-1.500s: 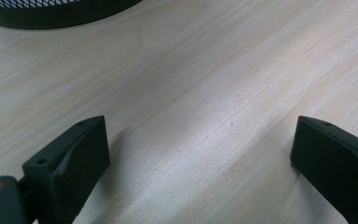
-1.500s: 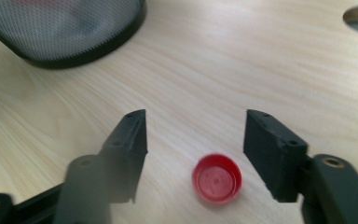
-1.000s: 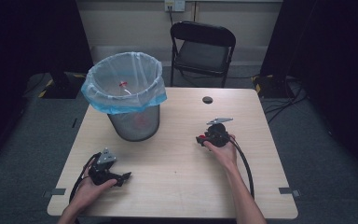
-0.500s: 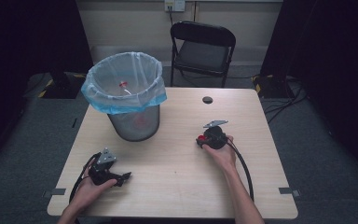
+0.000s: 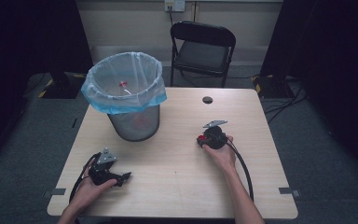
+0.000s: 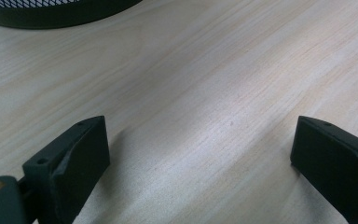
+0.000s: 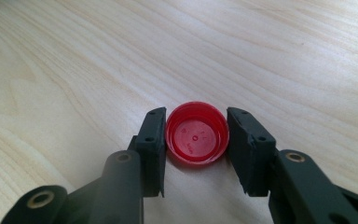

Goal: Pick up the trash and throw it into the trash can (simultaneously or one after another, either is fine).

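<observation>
A small red bottle cap [image 7: 196,134] lies open side up on the pale wooden table [image 5: 177,163], right of the middle. My right gripper [image 7: 196,136] is shut on it, a black pad pressed on each side; its jaws have just been closing with the cap between them. From the high view, the right gripper [image 5: 200,140] points left with the red cap [image 5: 199,139] at its tip. The left gripper [image 5: 126,177] rests near the front left edge, a hand on it. Its jaws stand wide apart over bare wood in the left gripper view [image 6: 200,140], so it is open.
A mesh waste bin [image 5: 133,123] with a clear blue liner stands at the table's back left, something red [image 5: 122,85] inside it. A cable hole [image 5: 207,100] sits near the far edge. A black folding chair [image 5: 203,51] stands behind the table.
</observation>
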A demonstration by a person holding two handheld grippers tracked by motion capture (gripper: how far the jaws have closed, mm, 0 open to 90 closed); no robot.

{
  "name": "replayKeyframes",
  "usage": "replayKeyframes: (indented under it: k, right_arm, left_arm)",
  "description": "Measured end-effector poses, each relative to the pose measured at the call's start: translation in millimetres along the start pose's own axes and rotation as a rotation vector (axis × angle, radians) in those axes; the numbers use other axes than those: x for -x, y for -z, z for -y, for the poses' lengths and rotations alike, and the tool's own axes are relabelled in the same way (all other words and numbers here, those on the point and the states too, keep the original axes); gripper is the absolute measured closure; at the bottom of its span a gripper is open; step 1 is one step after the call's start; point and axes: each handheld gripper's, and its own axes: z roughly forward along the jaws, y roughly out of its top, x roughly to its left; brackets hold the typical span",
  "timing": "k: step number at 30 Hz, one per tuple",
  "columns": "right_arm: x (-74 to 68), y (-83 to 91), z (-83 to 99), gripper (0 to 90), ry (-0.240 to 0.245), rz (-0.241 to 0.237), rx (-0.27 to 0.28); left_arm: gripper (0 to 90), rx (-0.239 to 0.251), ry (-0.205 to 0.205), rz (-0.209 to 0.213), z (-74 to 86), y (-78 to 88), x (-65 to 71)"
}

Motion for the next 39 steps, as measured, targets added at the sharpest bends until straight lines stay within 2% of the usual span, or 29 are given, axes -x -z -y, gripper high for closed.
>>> replayKeyframes:
  k: [10,18,29,39]
  right_arm:
    - [-1.2,3.9,-4.2,59.8,-0.028,-0.043,0.024]
    - [-3.2,15.7,-12.8,59.9,-0.048,-0.074,0.082]
    - [-8.8,31.0,-29.7,59.9,-0.054,-0.115,0.153]
    - [-14.6,45.2,-47.1,59.9,-0.037,-0.139,0.211]
  left_arm:
    - [3.9,0.0,-0.001,0.0,0.0,0.0,-0.1]
    - [3.9,0.0,-0.001,-0.001,0.0,0.0,0.0]
    - [3.9,0.0,-0.001,0.002,0.0,0.0,-0.2]
    - [3.9,0.002,-0.001,0.003,0.0,-0.1,-0.2]
